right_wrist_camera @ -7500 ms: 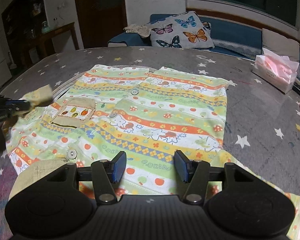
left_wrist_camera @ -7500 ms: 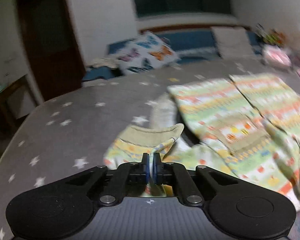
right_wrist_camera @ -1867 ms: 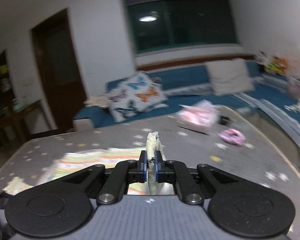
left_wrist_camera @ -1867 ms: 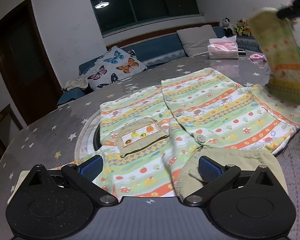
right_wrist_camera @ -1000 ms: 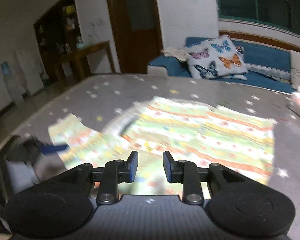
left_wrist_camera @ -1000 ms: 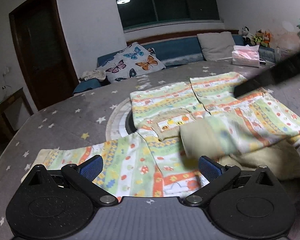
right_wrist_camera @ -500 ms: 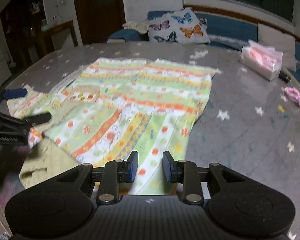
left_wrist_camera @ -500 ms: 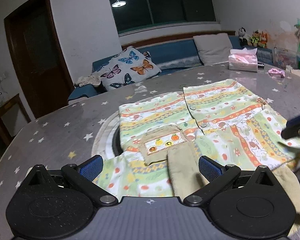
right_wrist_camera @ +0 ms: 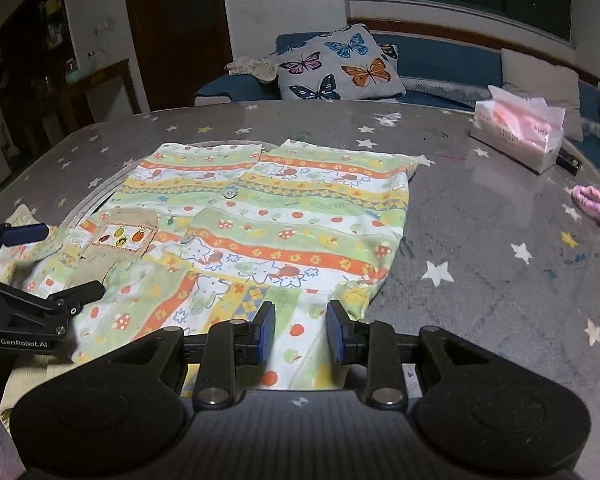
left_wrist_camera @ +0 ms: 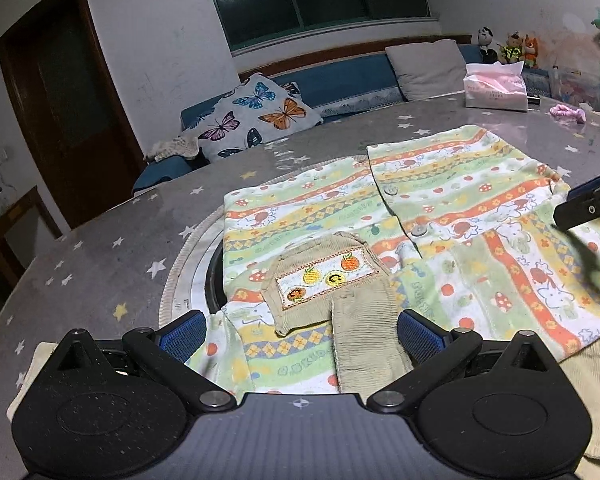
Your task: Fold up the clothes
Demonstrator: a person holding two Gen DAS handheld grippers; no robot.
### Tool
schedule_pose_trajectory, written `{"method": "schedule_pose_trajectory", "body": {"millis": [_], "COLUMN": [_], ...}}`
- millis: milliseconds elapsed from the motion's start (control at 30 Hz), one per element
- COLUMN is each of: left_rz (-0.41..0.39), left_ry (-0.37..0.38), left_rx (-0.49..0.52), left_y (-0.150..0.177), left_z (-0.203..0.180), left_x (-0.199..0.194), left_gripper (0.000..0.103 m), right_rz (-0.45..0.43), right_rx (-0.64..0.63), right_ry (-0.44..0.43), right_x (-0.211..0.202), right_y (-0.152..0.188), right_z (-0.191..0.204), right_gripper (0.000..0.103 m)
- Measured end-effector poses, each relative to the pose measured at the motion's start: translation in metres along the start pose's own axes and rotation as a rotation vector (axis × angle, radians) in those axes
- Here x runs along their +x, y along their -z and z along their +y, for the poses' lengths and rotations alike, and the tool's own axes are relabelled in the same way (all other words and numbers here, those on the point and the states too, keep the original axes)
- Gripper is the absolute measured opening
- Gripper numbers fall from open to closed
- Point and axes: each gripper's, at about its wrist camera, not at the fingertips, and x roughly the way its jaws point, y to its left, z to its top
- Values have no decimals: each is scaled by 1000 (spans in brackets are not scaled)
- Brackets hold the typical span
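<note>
Shirt (right_wrist_camera: 284, 216) lies flat, front up, on the star-print table (right_wrist_camera: 480, 240); one sleeve (left_wrist_camera: 364, 336) already crossed over the chest, its ribbed cuff just beside the pocket (left_wrist_camera: 324, 276); the other sleeve spread out to the left side.

Left gripper (left_wrist_camera: 300, 330) hangs low over the collar end, jaws wide apart, nothing between them; right gripper (right_wrist_camera: 300, 332) sits over the near right edge of the shirt, jaws parted, empty.

Step in hand, as I read it: fold in the spread sleeve; pinch it near the cuff, carry it low across the chest, lay it level with the first, then smooth before halving the body.

Count: one shirt; one pocket; buttons (right_wrist_camera: 230, 193), three seen, perhaps more hidden under folds; one tissue pack (right_wrist_camera: 520, 136); one pink hair tie (right_wrist_camera: 592, 204); one butterfly cushion (right_wrist_camera: 340, 68).
</note>
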Motion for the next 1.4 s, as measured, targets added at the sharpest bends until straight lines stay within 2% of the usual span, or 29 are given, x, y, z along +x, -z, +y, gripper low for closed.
{"method": "schedule_pose_trajectory", "body": {"millis": [133, 267, 433, 667, 733, 900, 1000, 1167, 1400], "left_rz": [-13, -28, -24, 18, 26, 36, 41, 53, 79], "left_ry": [-17, -44, -135, -249, -270, -316, -336, -349, -362], "left_rx": [-32, -107, -183, -310, -349, -436, -479, -522, -602], "left_y": [-1, 1, 15, 41, 49, 64, 70, 78, 84], "left_z": [11, 36, 75, 129, 143, 170, 183, 197, 217], "left_x": [-9, -21, -32, -38, -40, -45, -47, -45, -37], "left_gripper": [103, 103, 103, 102, 99, 97, 94, 89, 73], "right_rz": [-20, -42, -47, -3, -14, -37, -3, -16, -28], "right_rx": [-40, -96, -153, -235, -273, -270, -295, -279, -269], "right_ry": [-34, -91, -148, -174, -156, -175, -177, -181, -185], "right_x": [-10, -12, -7, 7, 5, -1, 9, 2, -5], "right_y": [-2, -5, -5, 10, 12, 7, 12, 10, 10], "right_z": [17, 45, 78, 107, 113, 118, 123, 122, 120], "right_gripper": [35, 36, 37, 37, 37, 41, 43, 43, 43]}}
